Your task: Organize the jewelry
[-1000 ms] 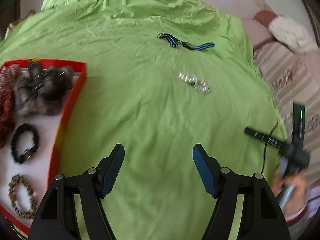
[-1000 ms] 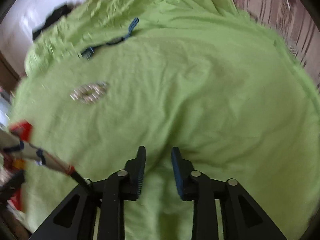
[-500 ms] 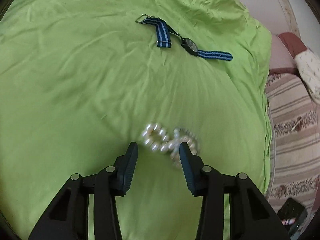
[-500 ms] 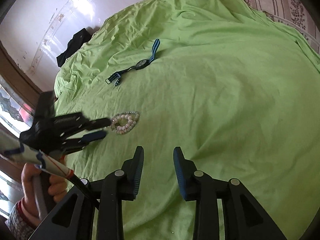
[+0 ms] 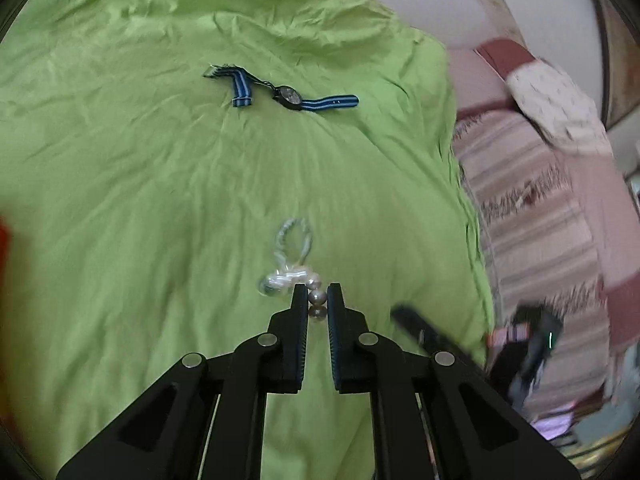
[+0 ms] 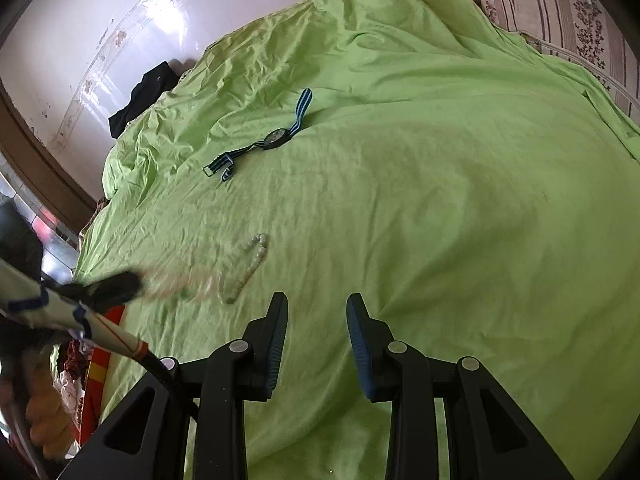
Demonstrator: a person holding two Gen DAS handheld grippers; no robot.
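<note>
One pearl bracelet (image 5: 289,276), mid-bed on the green sheet (image 5: 120,200), is pinched at its near beads by the narrowed left tool (image 5: 318,296); the right tool (image 6: 317,304) hangs empty, half-open. The pick-up seems in hand; next comes carrying it toward the red tray (image 6: 96,364) off the bed's left edge, while the striped watch (image 5: 288,96) waits near the far edge.

both wrist views overlook green sheet (image 5: 160,208), watch (image 6: 276,138) shared

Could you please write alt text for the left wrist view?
The left gripper is shut on a pearl bracelet, its jaws pinching a bead, on a wrinkled green bedsheet. A blue striped watch lies farther back.
</note>
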